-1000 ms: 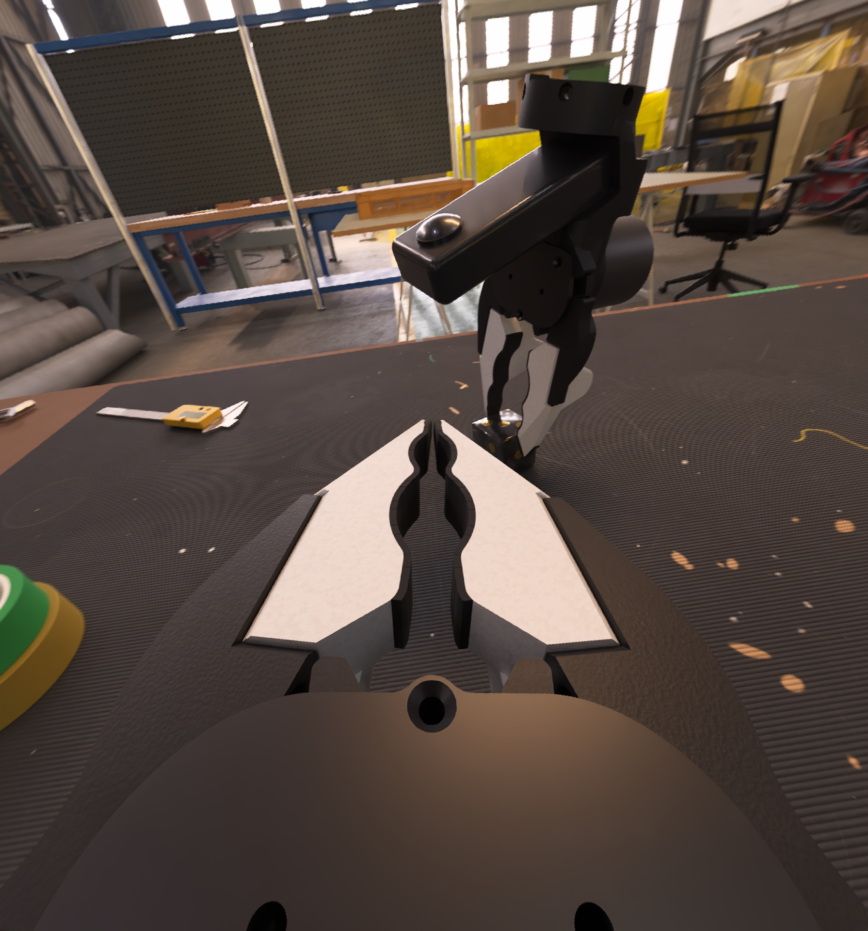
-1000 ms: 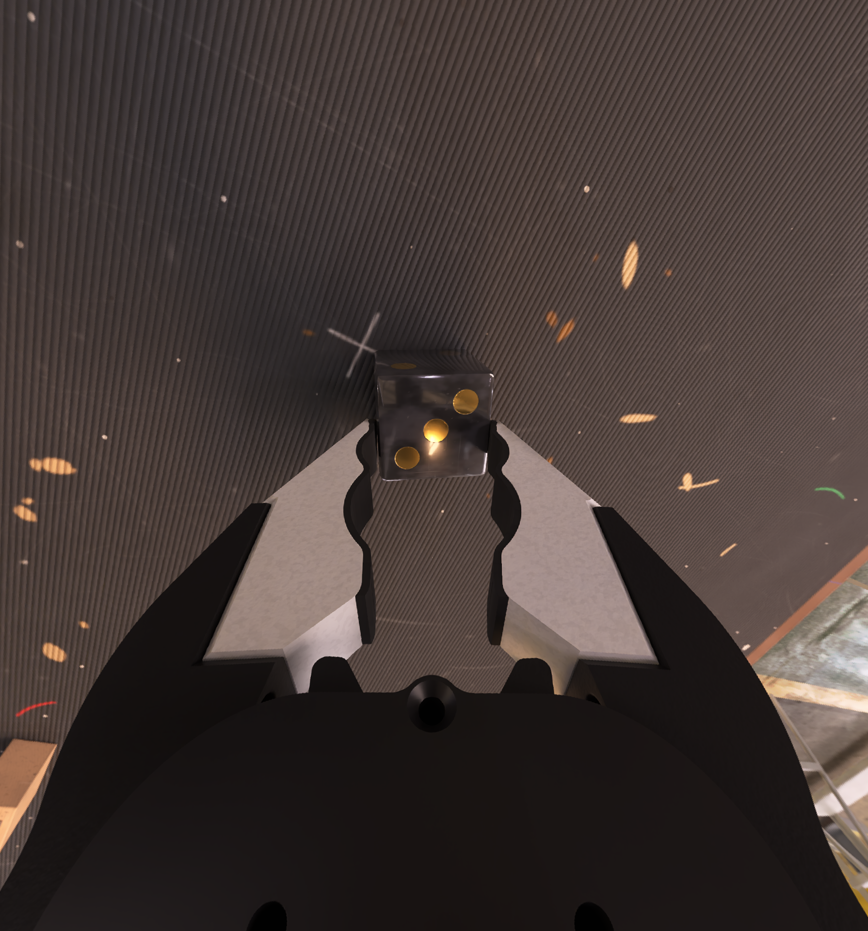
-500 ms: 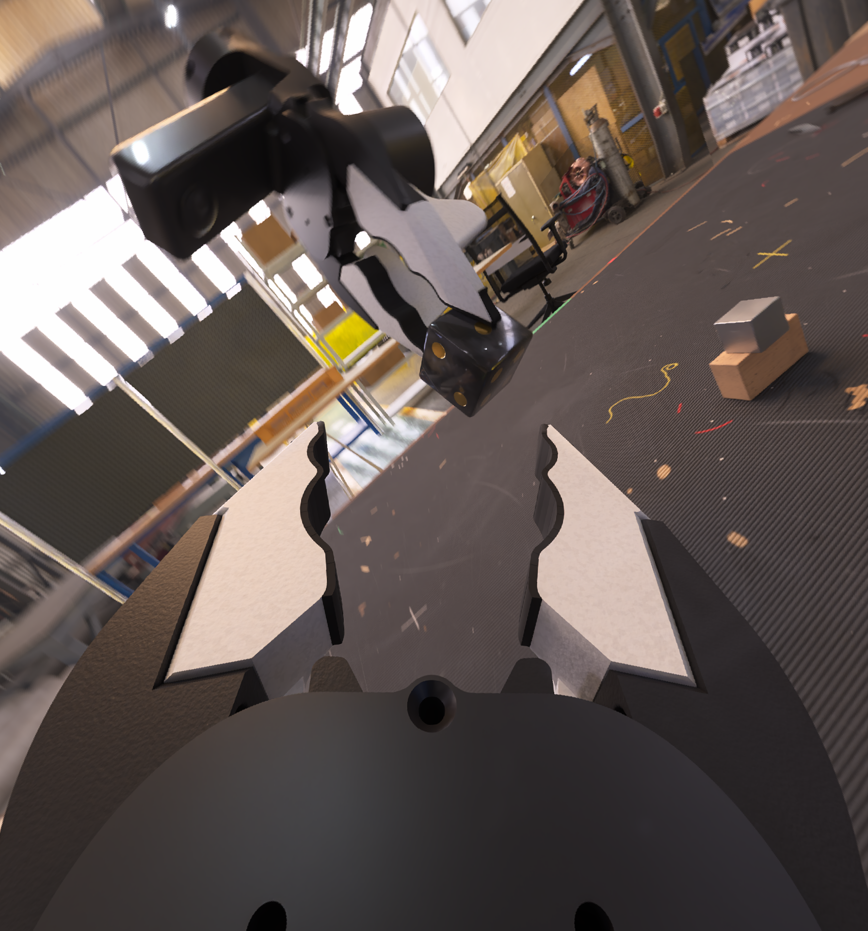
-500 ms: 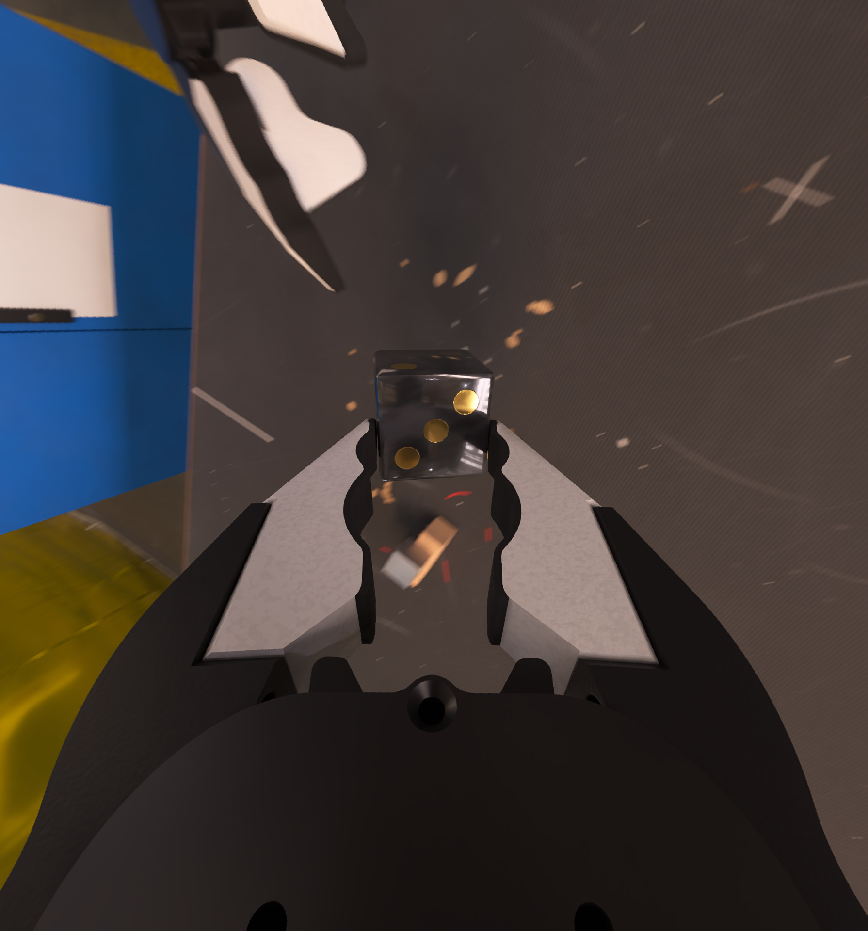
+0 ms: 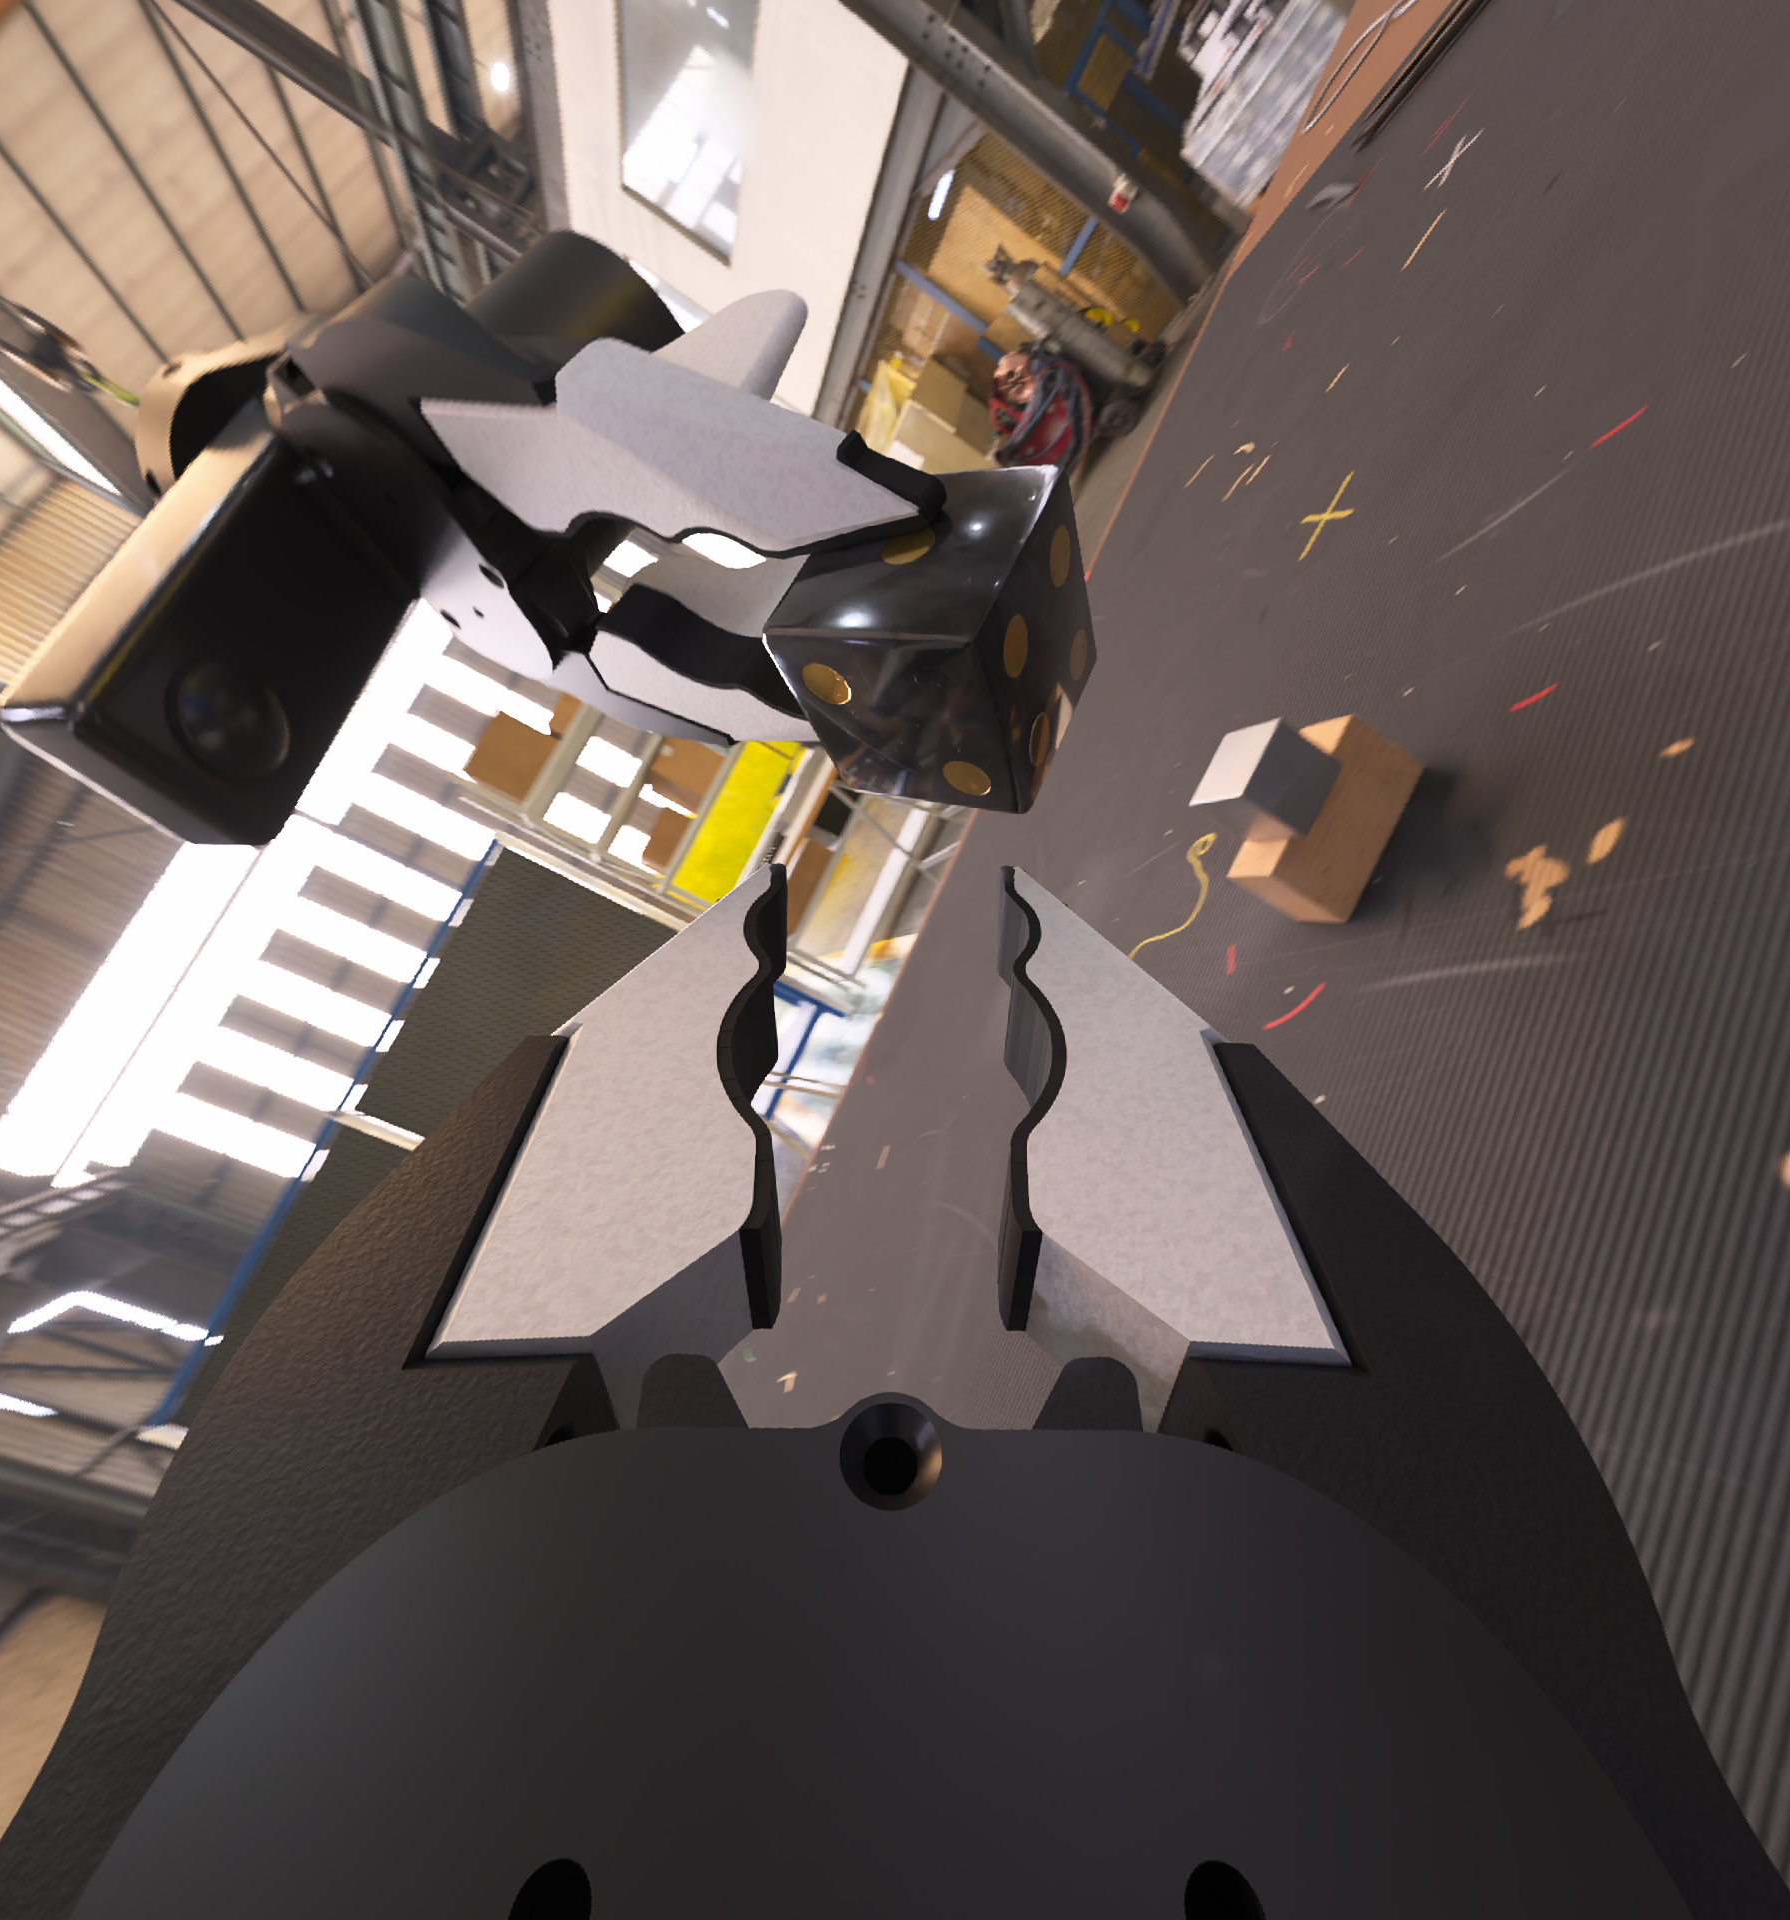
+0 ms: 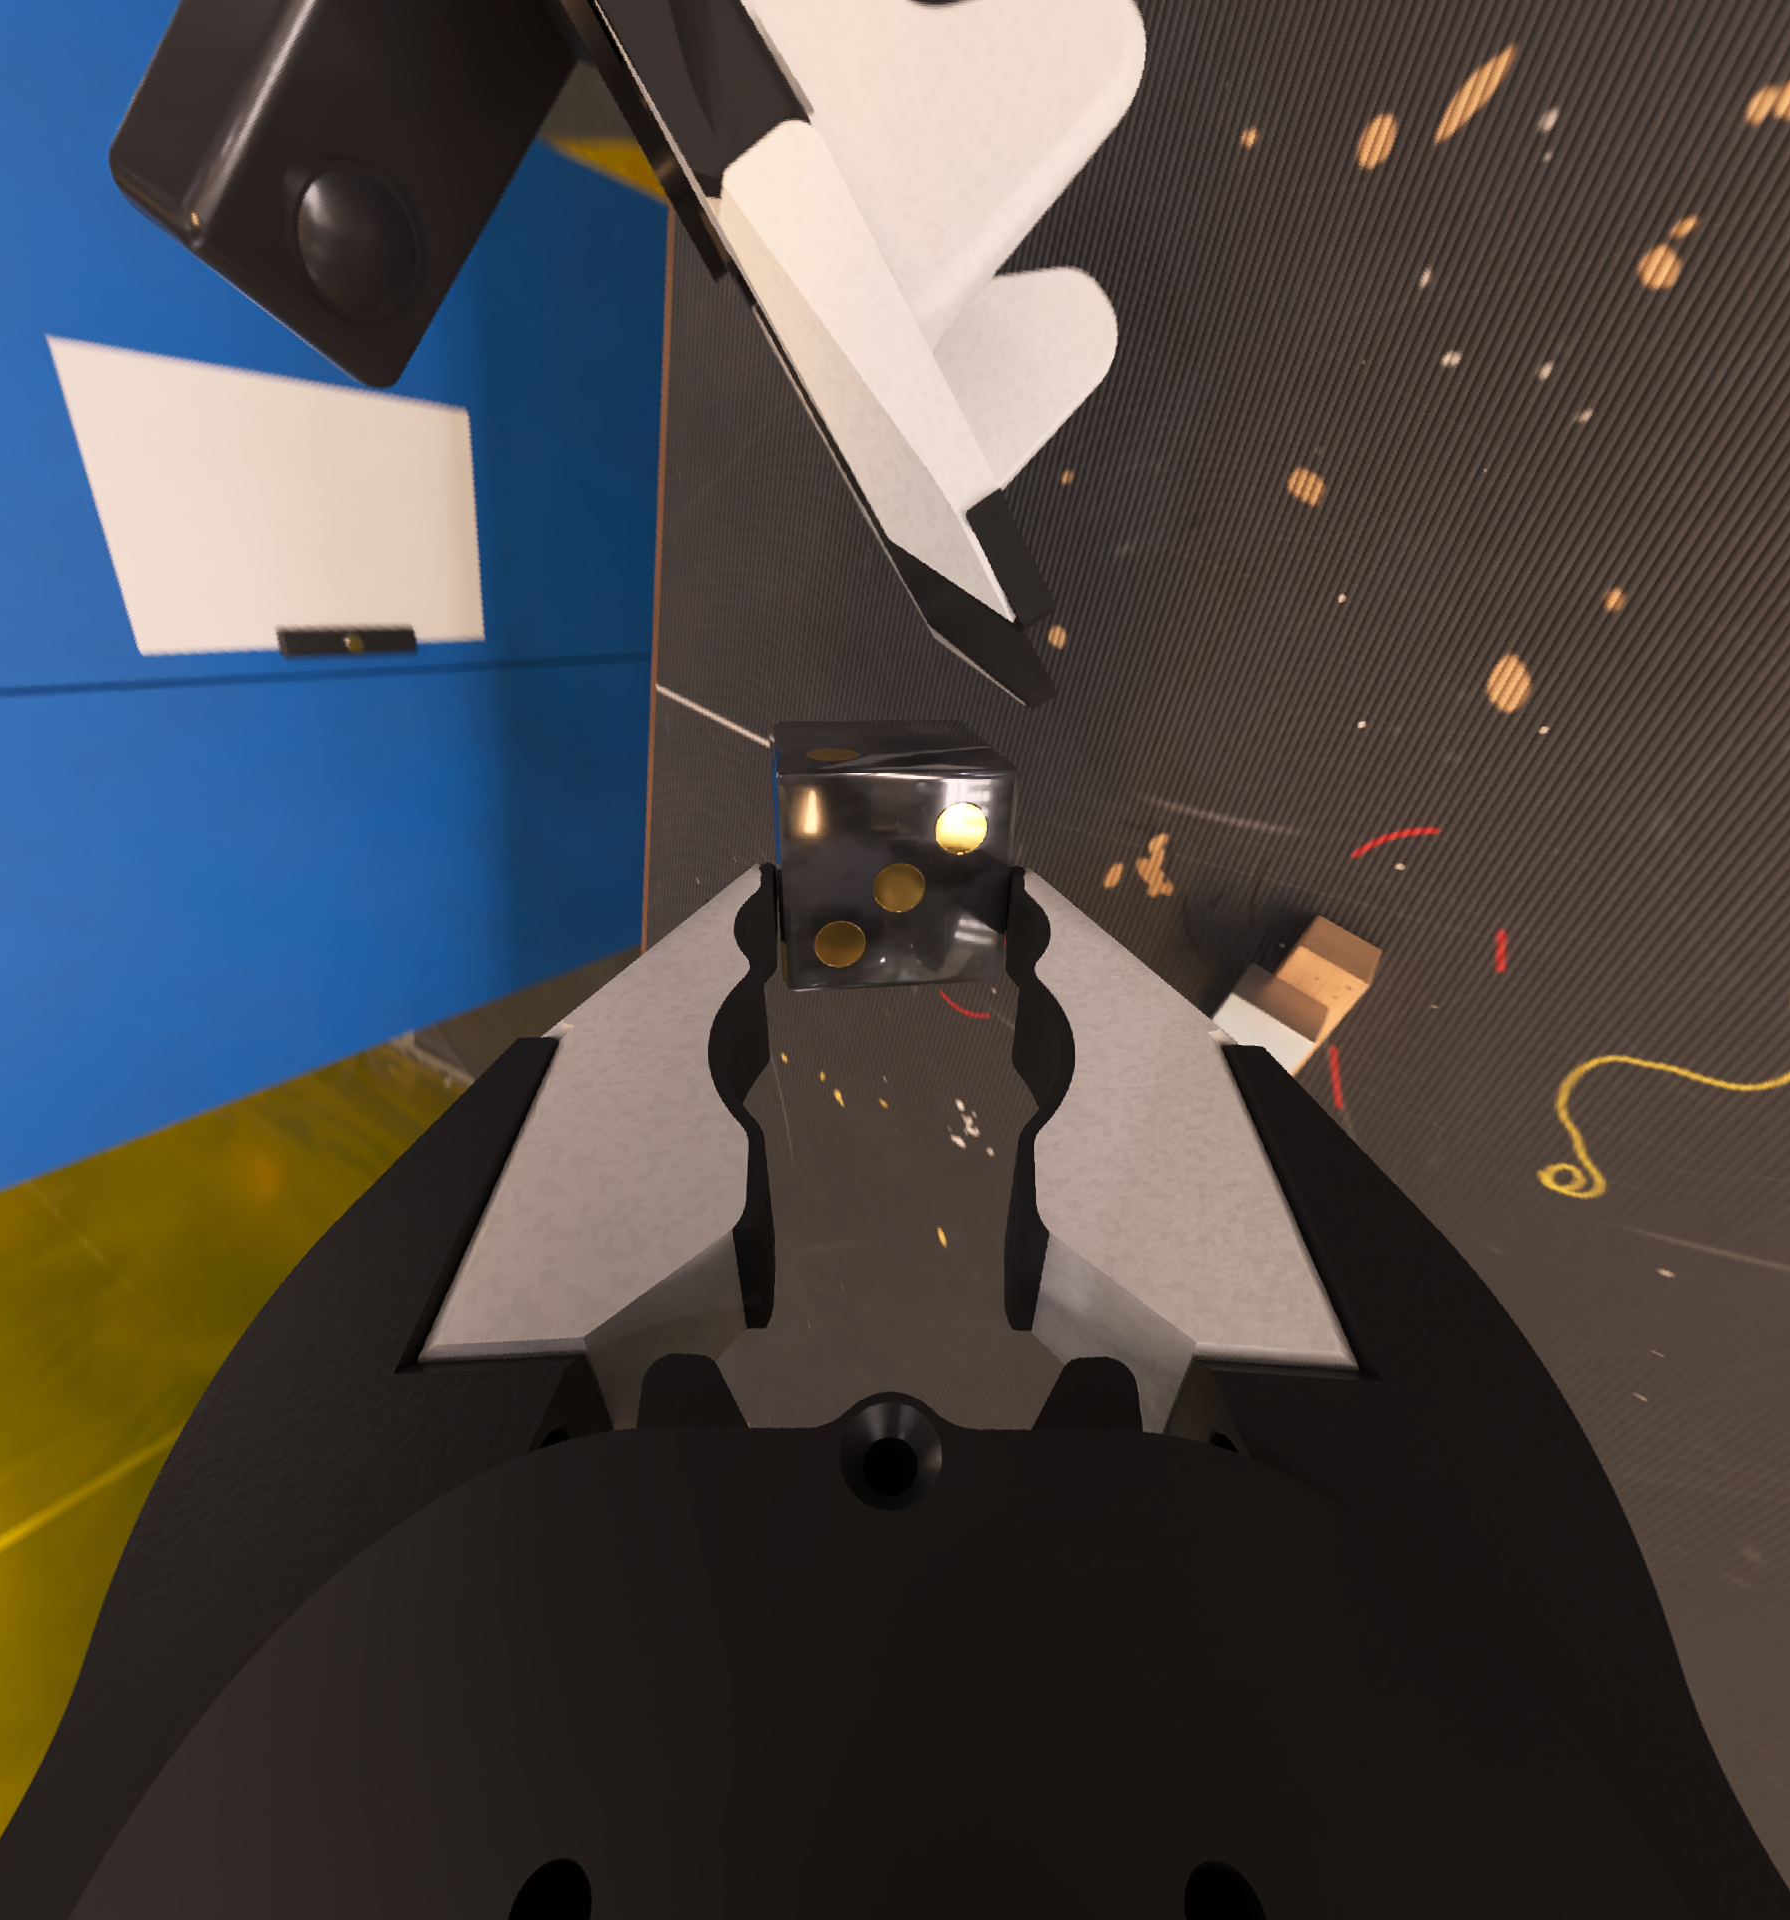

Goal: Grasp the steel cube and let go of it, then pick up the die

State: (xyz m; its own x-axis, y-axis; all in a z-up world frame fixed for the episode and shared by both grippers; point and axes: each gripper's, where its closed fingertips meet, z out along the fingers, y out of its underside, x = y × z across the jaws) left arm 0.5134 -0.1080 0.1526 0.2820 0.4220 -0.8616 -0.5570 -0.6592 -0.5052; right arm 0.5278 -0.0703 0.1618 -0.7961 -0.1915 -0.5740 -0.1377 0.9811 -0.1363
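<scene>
Black and glossy with gold pips, the die is sitting pinched between the right gripper's fingertips, lifted off the mat. Just beside the die, the left gripper is hovering with jaws parted, empty. Beyond the die, the steel cube is resting on a wooden block.

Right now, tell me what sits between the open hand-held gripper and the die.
Nothing: in the left wrist view, only open air separates the left hand-held gripper from the die, which the right hand-held gripper holds off the mat.
</scene>
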